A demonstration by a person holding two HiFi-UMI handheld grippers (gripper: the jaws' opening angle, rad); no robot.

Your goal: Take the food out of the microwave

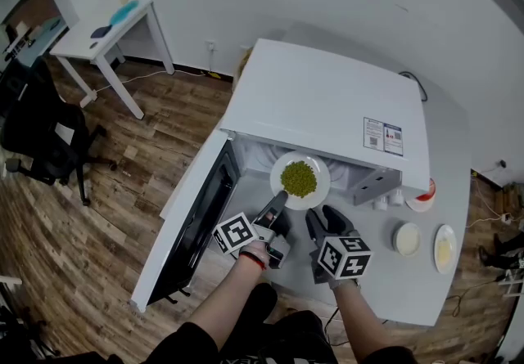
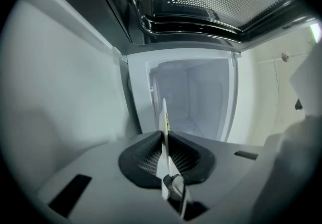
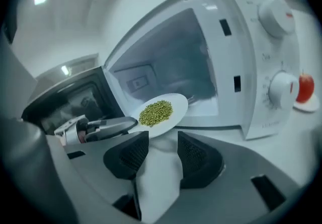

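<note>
- Nearest, at lower centre of the head view, the right gripper [image 1: 325, 221] has its jaws apart and nothing between them. In the right gripper view the plate's near rim lies just beyond the pads.
- Just left of it, the left gripper [image 1: 277, 200] is clamped on the rim of the white plate [image 1: 321, 184]. That rim shows edge-on between its pads in the left gripper view.
- The plate, with its heap of green peas [image 1: 299, 178], hangs roughly level at the mouth of the microwave [image 1: 327, 101]. I judge it about half out; drawing it clear and setting it down remain.
- The open door [image 1: 196, 219] bounds the left side, and the knob panel [image 3: 282, 87] bounds the right.
- At lower right the counter [image 1: 409, 289] has bare room, short of the small dishes [image 1: 407, 237] near its right edge.
</note>
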